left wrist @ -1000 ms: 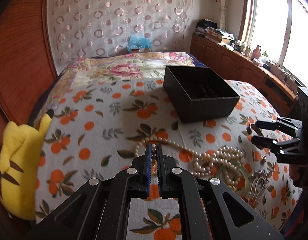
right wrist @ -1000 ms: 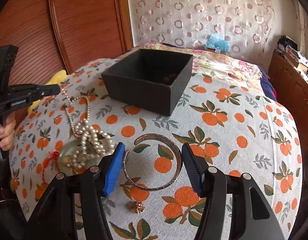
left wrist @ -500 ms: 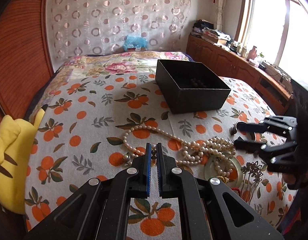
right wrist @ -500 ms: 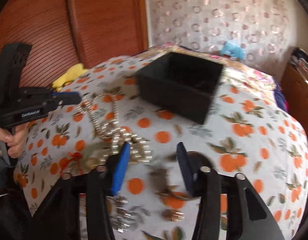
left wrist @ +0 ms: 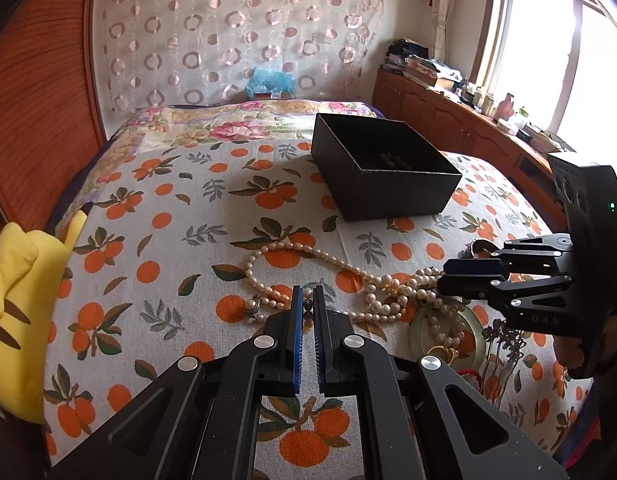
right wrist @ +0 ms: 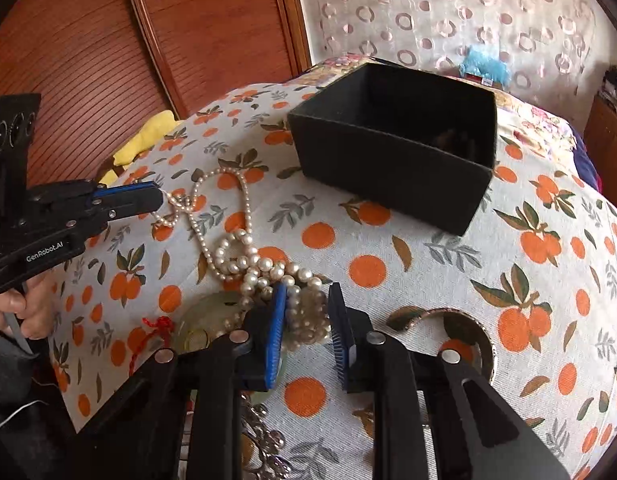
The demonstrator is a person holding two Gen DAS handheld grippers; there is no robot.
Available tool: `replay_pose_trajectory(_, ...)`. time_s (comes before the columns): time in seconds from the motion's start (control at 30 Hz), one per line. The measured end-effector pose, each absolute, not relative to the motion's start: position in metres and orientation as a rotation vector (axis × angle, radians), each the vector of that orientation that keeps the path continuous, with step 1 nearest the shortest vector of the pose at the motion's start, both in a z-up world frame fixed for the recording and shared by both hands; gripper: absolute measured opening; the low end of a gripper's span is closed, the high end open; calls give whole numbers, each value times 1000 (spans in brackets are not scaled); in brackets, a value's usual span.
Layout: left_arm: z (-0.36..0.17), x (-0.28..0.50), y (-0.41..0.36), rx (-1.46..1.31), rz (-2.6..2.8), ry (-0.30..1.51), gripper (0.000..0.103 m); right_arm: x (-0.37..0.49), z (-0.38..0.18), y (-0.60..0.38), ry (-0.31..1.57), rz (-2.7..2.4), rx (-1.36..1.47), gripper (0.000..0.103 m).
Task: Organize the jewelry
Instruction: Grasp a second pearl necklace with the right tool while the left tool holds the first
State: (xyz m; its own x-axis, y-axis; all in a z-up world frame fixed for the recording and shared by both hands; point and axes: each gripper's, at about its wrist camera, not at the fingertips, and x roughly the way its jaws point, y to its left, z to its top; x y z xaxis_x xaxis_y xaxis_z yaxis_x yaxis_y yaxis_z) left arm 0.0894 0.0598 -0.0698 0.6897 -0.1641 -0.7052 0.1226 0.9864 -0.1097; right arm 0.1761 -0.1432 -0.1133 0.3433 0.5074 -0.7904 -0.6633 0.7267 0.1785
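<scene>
A long pearl necklace point(left wrist: 328, 258) lies on the orange-print bedspread point(left wrist: 156, 216), one end looped, the other bunched point(right wrist: 304, 316). My left gripper point(left wrist: 307, 300) is shut, with a bead of the strand between its tips. In the right wrist view the strand runs right up to the left gripper's tip point(right wrist: 158, 198). My right gripper point(right wrist: 308, 292) straddles the pearl bunch and its jaws are closing. Its left pad point(right wrist: 276, 320) touches the pearls; the right pad stands just clear. An open black box point(left wrist: 388, 196) with dark beads point(left wrist: 394, 158) inside sits beyond.
A metal bangle point(right wrist: 412, 316) lies right of my right gripper. A pale green disc point(right wrist: 204, 320), a red cord point(right wrist: 156, 324) and a metal hair ornament point(left wrist: 504, 344) lie near the pearl bunch. A yellow plush point(left wrist: 16, 300) sits at the bed's left edge, by the wooden headboard.
My right gripper has swung left from over the bangle to the pearl bunch, and its jaws have narrowed. My left gripper stays shut on the strand.
</scene>
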Motion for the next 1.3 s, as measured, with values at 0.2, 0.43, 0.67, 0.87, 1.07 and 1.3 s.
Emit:
replay_pose_trajectory(0.2, -71, 90, 60, -57, -162, 794, 4, 174, -106, -146, 901, 677, -274, 22)
replay_pose_trajectory(0.43, -71, 89, 58, -57, -166, 791, 4, 174, -106, -141, 906, 688, -297, 23)
replay_pose_trajectory(0.67, -72, 88, 57, -61, -166, 793, 4, 177, -109, -145, 935, 715, -261, 27)
replay_pose_trajectory(0.87, -72, 88, 58, -60, -165, 793, 4, 171, -112, -141, 939, 732, -308, 35)
replay_pose_trajectory(1.07, -73, 87, 58, -61, -165, 789, 4, 172, -114, -133, 908, 684, -362, 27)
replay_pose_trajectory(1.3, -62, 86, 64, -76, -137, 753, 4, 170, -99, -146, 848, 662, -350, 8)
